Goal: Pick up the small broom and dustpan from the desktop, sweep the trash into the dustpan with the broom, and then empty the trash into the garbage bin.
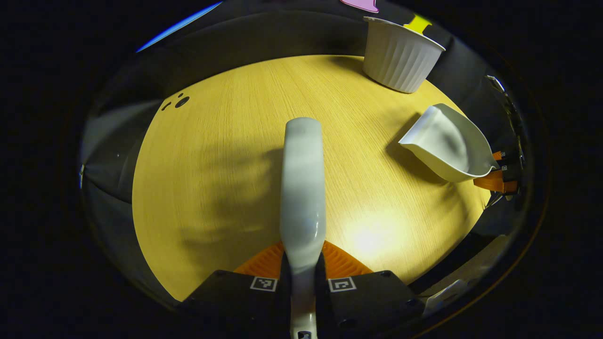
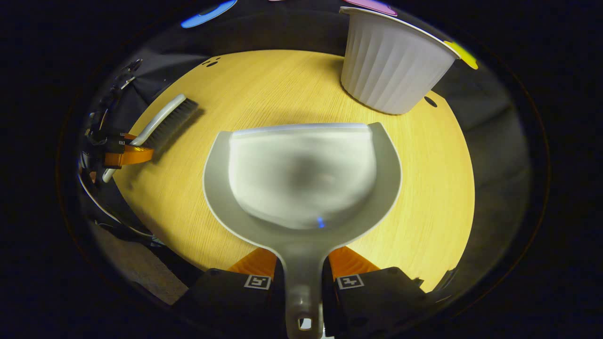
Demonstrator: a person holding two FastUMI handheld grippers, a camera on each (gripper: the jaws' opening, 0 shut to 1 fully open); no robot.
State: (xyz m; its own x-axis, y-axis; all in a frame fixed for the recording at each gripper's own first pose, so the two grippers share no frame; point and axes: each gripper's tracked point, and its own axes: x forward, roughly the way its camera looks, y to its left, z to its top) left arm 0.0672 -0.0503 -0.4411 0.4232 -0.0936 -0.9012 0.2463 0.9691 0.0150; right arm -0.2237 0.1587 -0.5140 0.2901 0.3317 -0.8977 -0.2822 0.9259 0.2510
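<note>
A: Two grippers are at work over the round wooden table [image 1: 212,155]. The left gripper [image 1: 302,263] has its orange fingers [image 1: 264,262] pressed against the handle of the broom [image 1: 302,188], one on each side, so it is grasping the broom. In the left gripper view the broom's pale back runs straight out over the tabletop.

B: And the other one?

A: The right gripper [image 2: 302,263] is clenched on the handle of the dustpan [image 2: 301,179], with an orange finger on either side of the handle. The pan's mouth points away from the camera toward the far side of the table.

B: Where is the bin?

A: The white ribbed bin [image 2: 391,66] stands on the table's far edge, beyond the dustpan and a little to its right. In the left gripper view the bin [image 1: 400,54] is at the upper right, with the dustpan [image 1: 447,143] tilted nearer, held from the right by the other gripper [image 1: 497,174].

B: Can the broom be seen from the right side?

A: Yes, the broom [image 2: 165,120] lies at the left, dark bristles facing the table, its handle held by the left gripper [image 2: 123,151].
</note>
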